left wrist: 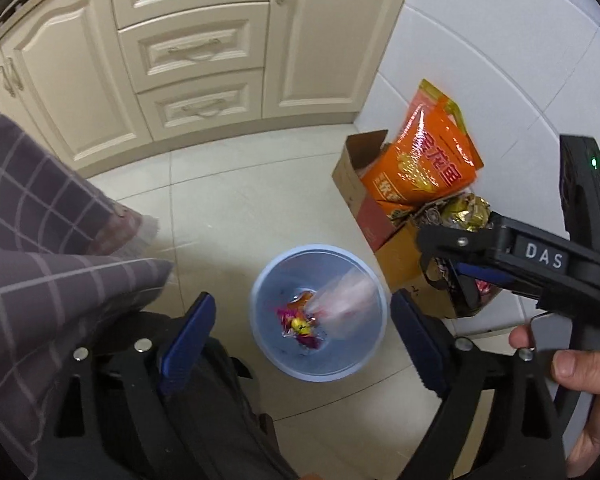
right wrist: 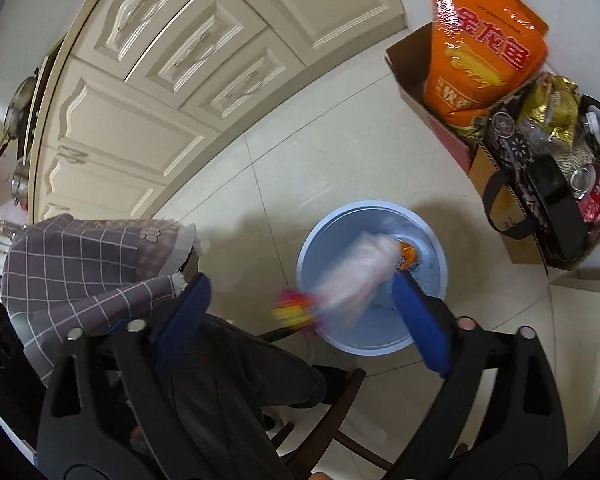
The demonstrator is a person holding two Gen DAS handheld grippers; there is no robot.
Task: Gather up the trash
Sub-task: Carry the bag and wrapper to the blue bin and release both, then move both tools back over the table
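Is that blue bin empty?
No, the bin already holds colourful wrappers, and a blurred clear bag shows over them.

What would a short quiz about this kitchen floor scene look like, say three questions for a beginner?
1. True or false: the left gripper is clamped on a wrapper.
2. What lies at the bottom of the blue trash bin? A) colourful wrappers B) a spoon C) nothing
3. Fill in: the orange rice bag stands in a ____ box.

Key
1. False. Its jaws stand wide, with nothing between them; the right gripper is open too, and a blurred clear plastic bag is in mid-air over the bin.
2. A, colourful wrappers.
3. Cardboard; the cardboard box sits by the white wall.
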